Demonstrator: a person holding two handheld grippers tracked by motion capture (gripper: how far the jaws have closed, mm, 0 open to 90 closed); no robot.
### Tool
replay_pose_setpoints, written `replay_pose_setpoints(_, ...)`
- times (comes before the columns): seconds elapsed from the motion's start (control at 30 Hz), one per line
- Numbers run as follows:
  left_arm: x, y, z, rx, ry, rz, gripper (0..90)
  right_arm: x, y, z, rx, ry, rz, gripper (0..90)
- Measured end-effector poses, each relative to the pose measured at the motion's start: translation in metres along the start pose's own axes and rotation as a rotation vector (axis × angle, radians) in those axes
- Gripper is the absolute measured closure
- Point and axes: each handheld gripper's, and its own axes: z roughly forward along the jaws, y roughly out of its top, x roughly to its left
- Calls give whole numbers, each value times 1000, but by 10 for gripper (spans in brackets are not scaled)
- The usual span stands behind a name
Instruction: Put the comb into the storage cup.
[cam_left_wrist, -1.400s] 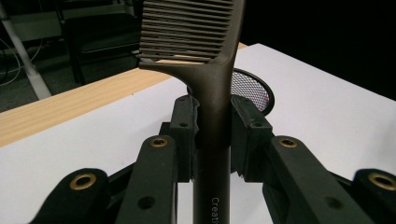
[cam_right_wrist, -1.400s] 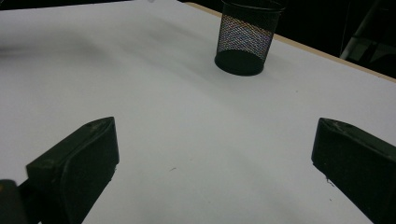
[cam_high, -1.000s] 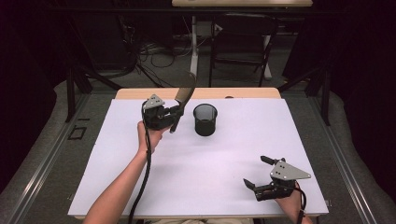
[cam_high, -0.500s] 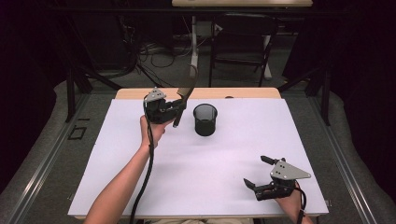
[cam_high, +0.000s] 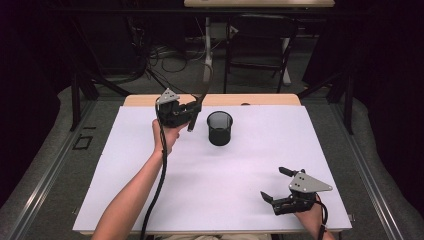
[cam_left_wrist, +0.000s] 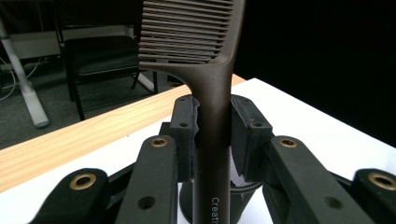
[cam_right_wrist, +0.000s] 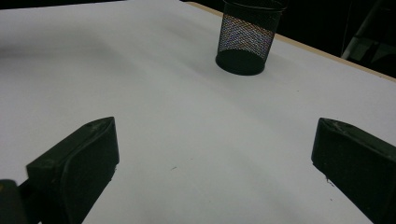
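Left tongs (cam_high: 192, 111): clenched on the handle of a dark comb (cam_left_wrist: 212, 93), raised just left of the mesh cup (cam_high: 220, 128).
Comb: teeth end uppermost, tilted over the desk's (cam_high: 215, 185) far edge.
Right tongs (cam_high: 276, 184): released, spread wide, low at the near right of the desk.

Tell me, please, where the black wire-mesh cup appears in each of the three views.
High view: the black wire-mesh cup stands upright at centre, right of the left gripper.
Left gripper view: a small part of its mesh shows low, behind the dark plastic comb clamped in the jaws.
Right gripper view: upper right, far beyond the open jaws.
Shared landmark: the white table cover.
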Motion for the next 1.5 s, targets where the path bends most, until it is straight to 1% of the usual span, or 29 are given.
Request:
replay_pose_setpoints(0.07,0,1,1,-3,6,0,726,0,0,0,-2,1,2,3)
replay_pose_setpoints(0.23,-2,4,3,-18,4,-1,726,-1,0,0,1,1,0,3)
replay_pose_setpoints(0.47,-5,9,8,-38,5,8,725,-1,0,0,0,-1,1,3)
replay_pose_setpoints(0.53,-5,9,9,-51,0,0,725,-1,0,0,1,-2,1,3)
replay_pose_setpoints(0.63,-6,9,12,-60,-5,1,725,-1,0,0,4,-2,-2,3)
replay_pose_setpoints(0.7,-7,9,14,-65,0,-2,725,-1,0,0,2,-2,-1,3)
replay_pose_setpoints(0.77,-8,10,15,-67,-3,-5,726,-1,-1,0,2,-1,-1,3)
replay_pose_setpoints(0.9,-9,11,18,-71,-6,2,725,-1,-1,0,2,0,0,3)
replay_pose_setpoints(1.13,-8,14,23,-79,-1,4,725,-1,-1,0,2,-1,0,3)
replay_pose_setpoints(1.27,-8,16,24,-97,0,-4,726,-1,0,0,3,-1,-2,4)
replay_pose_setpoints(1.4,-9,16,25,-114,0,-3,726,-1,0,0,2,0,-1,4)
replay_pose_setpoints(1.5,-10,16,27,-130,-9,-1,725,-1,0,0,0,1,0,3)
